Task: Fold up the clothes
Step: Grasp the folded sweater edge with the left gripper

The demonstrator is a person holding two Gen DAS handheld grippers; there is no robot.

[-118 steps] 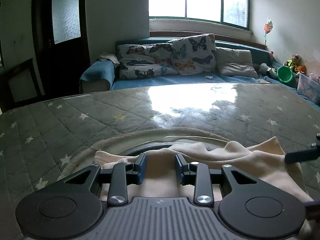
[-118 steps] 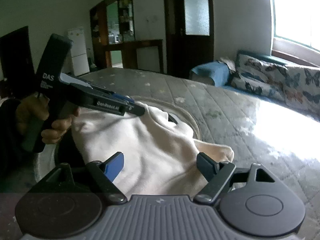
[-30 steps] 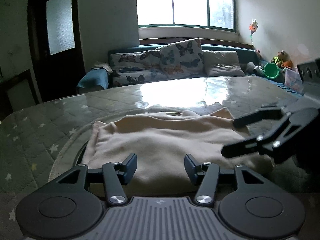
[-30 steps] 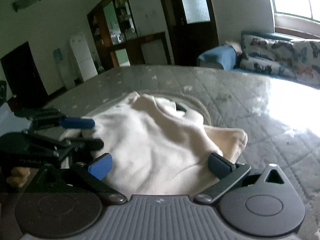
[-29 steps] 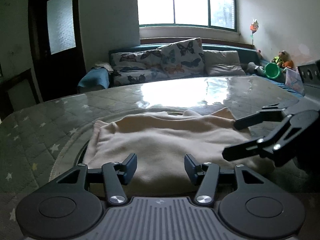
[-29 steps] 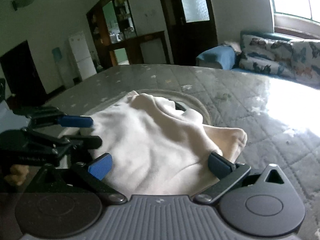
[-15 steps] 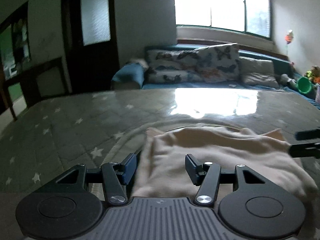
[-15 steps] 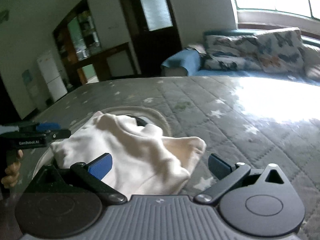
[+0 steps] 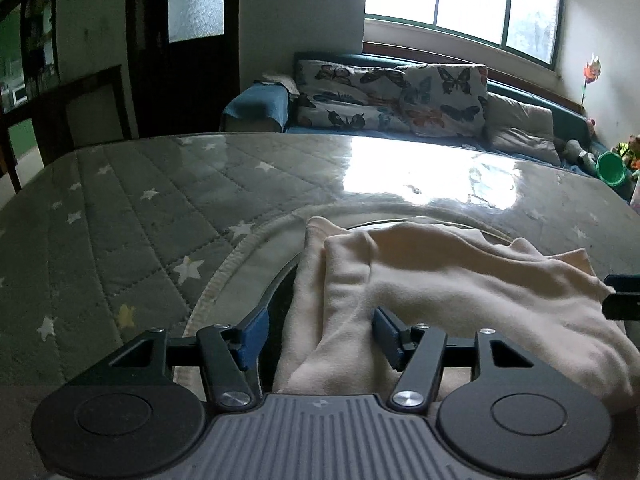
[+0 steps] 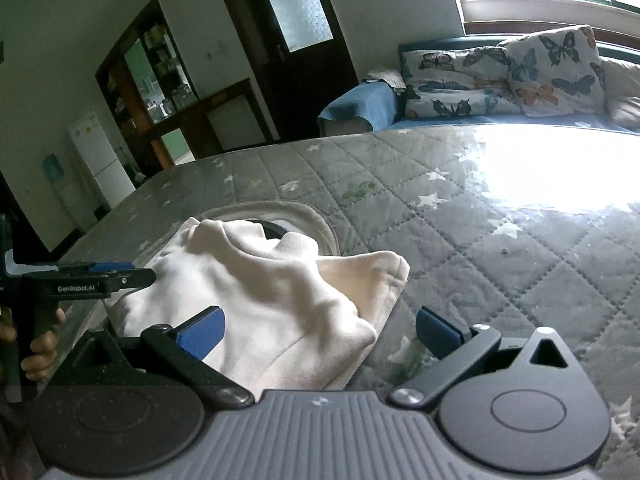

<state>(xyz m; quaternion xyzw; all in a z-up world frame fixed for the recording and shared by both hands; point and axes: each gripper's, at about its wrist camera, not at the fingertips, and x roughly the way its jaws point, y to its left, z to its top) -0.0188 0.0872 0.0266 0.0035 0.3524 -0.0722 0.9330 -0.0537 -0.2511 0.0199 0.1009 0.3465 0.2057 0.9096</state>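
Cream garment point(image 9: 440, 280) lies on star-quilted table point(image 9: 140, 220) before sofa point(image 9: 400, 100).

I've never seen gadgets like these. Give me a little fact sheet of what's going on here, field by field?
Garment: cream garment, loosely folded and rumpled
Surface: grey quilted star-print cover
Left claw: jaws opening, cloth edge lying between them, not pinched
Right claw: open, the garment's corner between its jaws, not pinched
Person: one hand visible on the left handle
Background: sofa with butterfly cushions, under a window
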